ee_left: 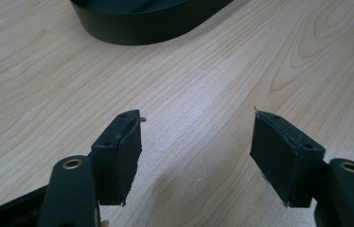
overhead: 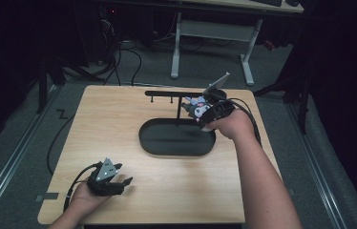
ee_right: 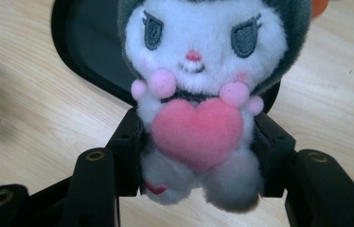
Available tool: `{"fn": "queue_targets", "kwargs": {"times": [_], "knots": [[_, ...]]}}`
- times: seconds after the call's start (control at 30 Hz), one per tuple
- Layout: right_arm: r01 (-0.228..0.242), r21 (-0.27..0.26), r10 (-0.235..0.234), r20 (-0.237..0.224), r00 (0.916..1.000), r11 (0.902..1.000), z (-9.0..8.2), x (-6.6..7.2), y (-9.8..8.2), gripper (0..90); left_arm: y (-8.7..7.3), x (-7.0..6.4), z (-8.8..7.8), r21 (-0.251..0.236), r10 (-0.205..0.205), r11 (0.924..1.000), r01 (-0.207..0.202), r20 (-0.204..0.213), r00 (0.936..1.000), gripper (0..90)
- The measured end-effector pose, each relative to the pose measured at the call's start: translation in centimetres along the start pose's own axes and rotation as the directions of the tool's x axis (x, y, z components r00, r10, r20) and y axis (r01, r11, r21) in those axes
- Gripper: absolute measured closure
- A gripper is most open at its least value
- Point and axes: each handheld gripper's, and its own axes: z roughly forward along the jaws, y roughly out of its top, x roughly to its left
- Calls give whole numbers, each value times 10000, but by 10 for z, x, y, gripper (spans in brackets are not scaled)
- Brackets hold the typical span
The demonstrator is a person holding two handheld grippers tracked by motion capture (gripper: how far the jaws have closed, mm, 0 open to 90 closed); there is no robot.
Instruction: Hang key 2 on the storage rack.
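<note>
My right gripper (overhead: 199, 112) is shut on a small plush toy (ee_right: 199, 94) with a white face, grey hood and a pink heart on its front. Its jaws squeeze the toy's body from both sides. In the high view the plush toy (overhead: 195, 106) is held in the air beside a black hanger stand (overhead: 172, 94), above the far right end of an oval black tray (overhead: 176, 137). My left gripper (overhead: 121, 183) rests low at the table's near left, open, nothing between its pads (ee_left: 118, 156). The tray's rim (ee_left: 137, 28) lies ahead of it.
The wooden table (overhead: 119, 119) carries the tray and stand at its middle and back. The stand's horizontal bar has small pegs hanging under it. Beyond the table are a grey floor, cables and a white desk frame (overhead: 212, 33).
</note>
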Motion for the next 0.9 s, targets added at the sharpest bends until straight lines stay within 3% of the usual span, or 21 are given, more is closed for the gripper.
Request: {"fn": "queue_targets", "kwargs": {"times": [0.23,0.53,0.7,0.9], "knots": [[-93,170,95,-101,9999,9998,19,-8,-9,472,0,-2,2,135,91,9999,-91,42,9999,346],[-305,-28,303,-441,9986,9995,36,-10,-9,455,-1,-1,1,178,126,9998,-127,24,9999,347],[-552,-115,546,-475,9974,9984,41,-10,-7,339,-1,-1,1,172,129,9998,-129,29,9999,347],[-663,-269,651,-459,9968,9974,41,-10,-8,316,-1,-2,1,172,134,9998,-135,47,9999,348]]}}
